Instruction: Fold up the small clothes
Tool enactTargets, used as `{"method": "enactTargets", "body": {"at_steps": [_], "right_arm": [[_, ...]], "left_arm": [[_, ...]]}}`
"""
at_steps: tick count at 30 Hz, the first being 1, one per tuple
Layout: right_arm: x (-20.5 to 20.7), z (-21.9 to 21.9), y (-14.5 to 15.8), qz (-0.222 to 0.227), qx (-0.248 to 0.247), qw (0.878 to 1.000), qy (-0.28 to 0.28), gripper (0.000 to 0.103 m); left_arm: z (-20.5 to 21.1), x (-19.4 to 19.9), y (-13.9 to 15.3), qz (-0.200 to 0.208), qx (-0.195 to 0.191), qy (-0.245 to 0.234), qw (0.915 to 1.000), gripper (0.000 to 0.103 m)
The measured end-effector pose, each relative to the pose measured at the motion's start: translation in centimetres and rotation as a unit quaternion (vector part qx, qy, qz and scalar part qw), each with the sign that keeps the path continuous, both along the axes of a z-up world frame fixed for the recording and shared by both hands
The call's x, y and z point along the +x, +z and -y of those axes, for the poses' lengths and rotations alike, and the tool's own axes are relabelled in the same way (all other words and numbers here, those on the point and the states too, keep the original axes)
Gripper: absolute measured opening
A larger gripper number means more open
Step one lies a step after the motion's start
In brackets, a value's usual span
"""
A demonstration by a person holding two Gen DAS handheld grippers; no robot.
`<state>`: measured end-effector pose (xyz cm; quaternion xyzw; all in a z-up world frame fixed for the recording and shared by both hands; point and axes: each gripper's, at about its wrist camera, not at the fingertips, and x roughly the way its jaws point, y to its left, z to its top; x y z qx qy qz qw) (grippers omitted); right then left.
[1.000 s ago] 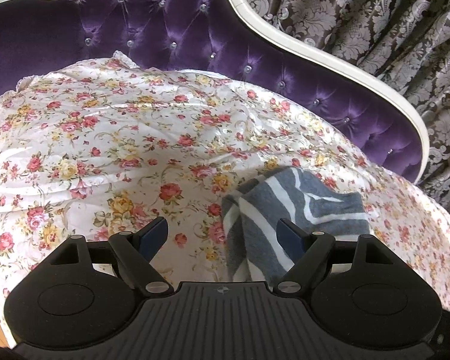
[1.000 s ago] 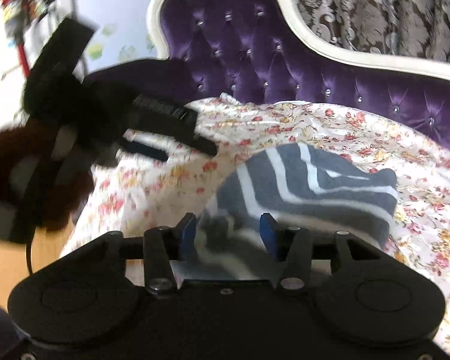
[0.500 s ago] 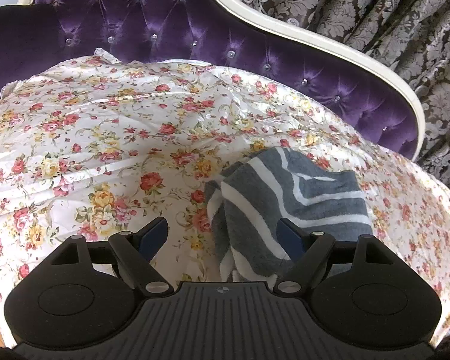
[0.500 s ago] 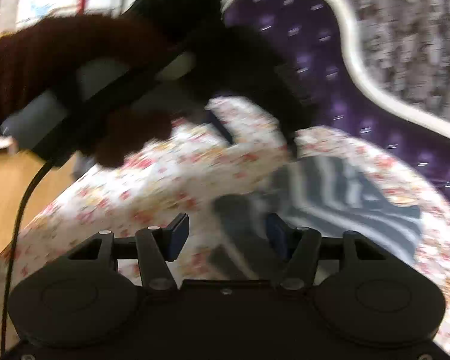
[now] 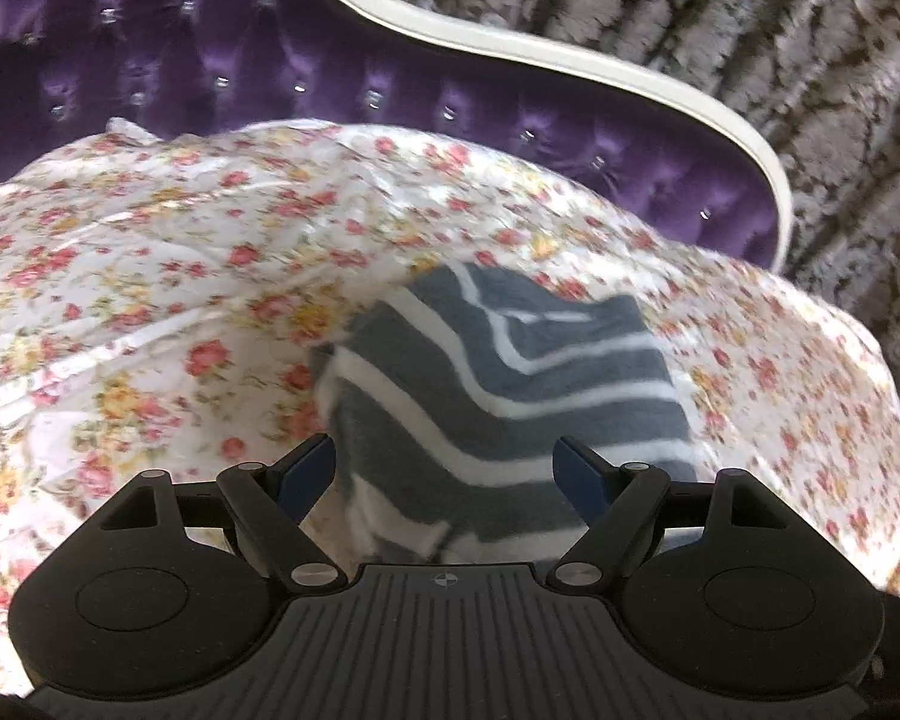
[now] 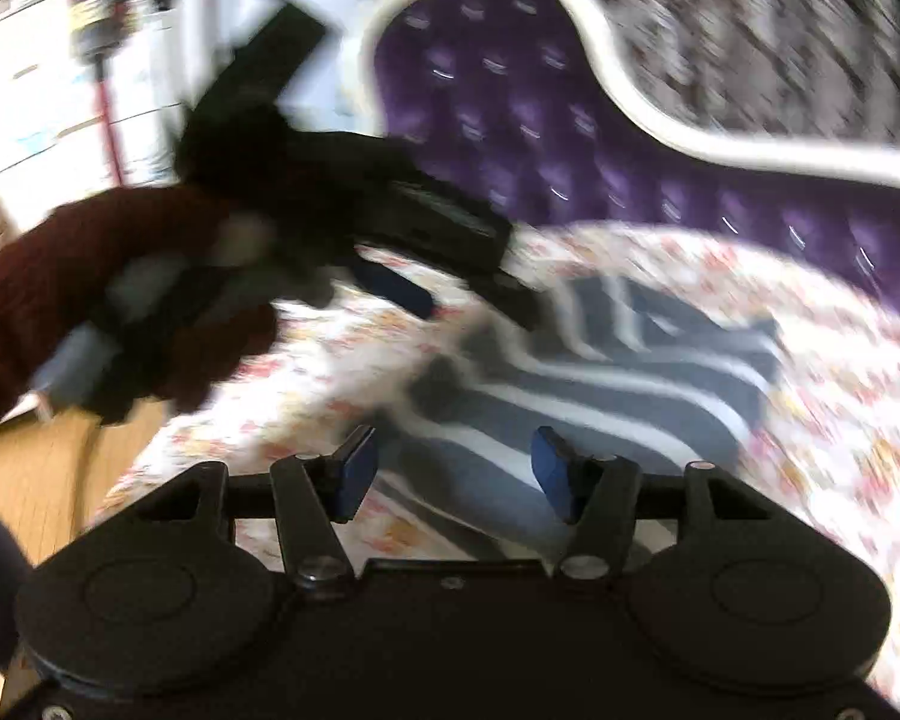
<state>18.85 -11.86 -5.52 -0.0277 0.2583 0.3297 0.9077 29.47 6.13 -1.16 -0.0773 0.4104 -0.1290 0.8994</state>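
A purple tufted sofa [image 5: 390, 90] with a curved cream-white frame [image 5: 570, 54] carries everything. Its seat is covered by a white sheet printed with small red and yellow flowers [image 5: 150, 276], rumpled into shallow creases and hanging over the front edge. Directly on the sheet, toward the right side of the seat, lies a grey garment with white stripes [image 5: 510, 384], folded into a compact bundle. In the right wrist view the same garment [image 6: 630, 372] rests flat on the floral sheet [image 6: 840, 420].
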Motion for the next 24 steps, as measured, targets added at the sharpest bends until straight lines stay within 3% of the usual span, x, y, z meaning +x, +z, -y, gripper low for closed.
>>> {"method": "enactTargets", "body": {"at_steps": [4,6,13,15,17,20,22,24], "right_arm": [[1.4,2.3,-1.8,-0.063,-0.007,0.997,-0.038,0.057],[1.1,3.0,-1.7,-0.067,0.004,0.997,-0.035,0.057],[0.8,2.7,-1.3,-0.070,-0.007,0.997,-0.029,0.057],[1.1,2.9,-1.4,-0.074,-0.004,0.997,-0.032,0.057],[1.4,3.0,-1.5,-0.075,-0.003,0.997,-0.033,0.057],[1.5,3.0,-1.5,-0.073,-0.001,0.997,-0.032,0.058],[1.4,3.1,-1.4,-0.075,0.002,0.997,-0.031,0.058],[1.5,3.2,-1.4,-0.077,0.004,0.997,-0.029,0.058]], "left_arm": [[0.7,0.1,-2.3,-0.044,0.047,-0.019,0.9978,0.079],[0.5,-0.1,-3.3,-0.052,0.065,-0.025,0.9962,0.080],[-2.0,-0.3,-3.8,-0.073,0.042,-0.027,0.9961,0.081],[-2.1,-0.3,-3.0,-0.066,0.043,-0.026,0.9966,0.079],[-2.4,-0.4,-1.4,-0.032,0.033,-0.013,0.9989,0.079],[-3.2,-0.3,0.3,0.021,-0.015,0.022,0.9994,0.078],[-3.3,0.3,0.2,0.028,-0.045,0.038,0.9979,0.079],[-2.6,1.0,-0.1,0.029,-0.045,0.041,0.9977,0.079]]}}
